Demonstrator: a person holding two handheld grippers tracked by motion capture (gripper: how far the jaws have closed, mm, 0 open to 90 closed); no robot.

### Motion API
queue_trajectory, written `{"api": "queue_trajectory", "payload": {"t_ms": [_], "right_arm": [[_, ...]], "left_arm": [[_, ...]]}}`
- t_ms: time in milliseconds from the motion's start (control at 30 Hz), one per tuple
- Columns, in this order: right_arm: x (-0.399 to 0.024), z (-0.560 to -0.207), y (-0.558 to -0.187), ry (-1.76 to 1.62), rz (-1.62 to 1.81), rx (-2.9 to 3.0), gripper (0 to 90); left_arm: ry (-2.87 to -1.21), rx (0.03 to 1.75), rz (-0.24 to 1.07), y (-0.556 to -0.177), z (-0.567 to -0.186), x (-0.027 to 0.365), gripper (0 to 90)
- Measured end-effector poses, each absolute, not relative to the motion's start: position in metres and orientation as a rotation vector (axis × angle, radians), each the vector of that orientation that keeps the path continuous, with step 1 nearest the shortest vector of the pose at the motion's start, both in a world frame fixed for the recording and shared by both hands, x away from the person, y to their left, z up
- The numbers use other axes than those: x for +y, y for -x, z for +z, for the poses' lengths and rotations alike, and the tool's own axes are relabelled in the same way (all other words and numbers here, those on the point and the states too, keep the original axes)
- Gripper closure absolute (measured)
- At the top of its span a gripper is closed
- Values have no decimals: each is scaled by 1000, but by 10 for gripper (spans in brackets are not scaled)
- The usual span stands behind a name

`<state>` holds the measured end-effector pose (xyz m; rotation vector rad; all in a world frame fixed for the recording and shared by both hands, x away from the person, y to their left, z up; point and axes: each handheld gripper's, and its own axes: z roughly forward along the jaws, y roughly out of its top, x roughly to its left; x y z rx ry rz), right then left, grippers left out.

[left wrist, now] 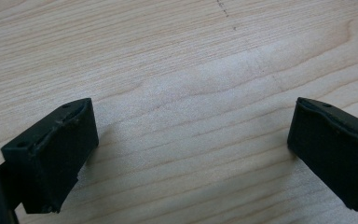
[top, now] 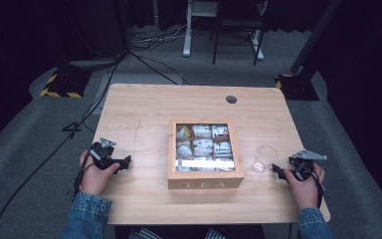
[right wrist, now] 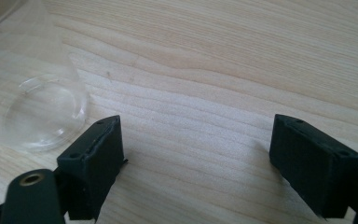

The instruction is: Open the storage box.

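A wooden box [top: 205, 182] marked TEA stands in the middle of the table, its glass lid closed over compartments of tea bags [top: 203, 147]. A clear glass cup [top: 264, 158] stands just right of the box; in the right gripper view the glass cup [right wrist: 46, 112] is at the left, beside one jaw. My left gripper [top: 126, 162] rests on the table left of the box, jaws wide apart over bare wood [left wrist: 191, 130]. My right gripper [top: 277, 170] lies right of the cup, open, with nothing between its jaws [right wrist: 196, 154].
The light wooden table [top: 139, 114] has a round cable hole [top: 231, 99] at the back right. Cables [top: 94, 99] run over the grey floor at the left. A desk frame and chair legs [top: 219, 30] stand behind the table.
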<state>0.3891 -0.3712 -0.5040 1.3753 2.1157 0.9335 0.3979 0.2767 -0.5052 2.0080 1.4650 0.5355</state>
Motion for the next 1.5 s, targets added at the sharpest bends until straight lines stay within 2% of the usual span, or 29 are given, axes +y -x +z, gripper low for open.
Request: {"api": "queue_trajectory", "payload": {"t_ms": [133, 167, 300, 833, 1500], "right_arm": [[-371, -504, -389, -1376, 934, 2114, 178], [-371, -504, -389, -1375, 934, 2114, 178], [-371, -504, -389, -1374, 935, 2114, 178], [-371, -504, -389, -1375, 935, 2114, 177], [-371, -504, -389, -1375, 935, 2114, 178]], "left_arm": [[-2014, 1451, 526, -395, -502, 275, 93], [-2013, 1450, 525, -393, -500, 274, 206], [-2002, 1430, 523, -388, -493, 270, 257], [-2011, 1281, 532, -356, -436, 247, 257], [-2074, 1023, 453, -329, -414, 196, 246]]}}
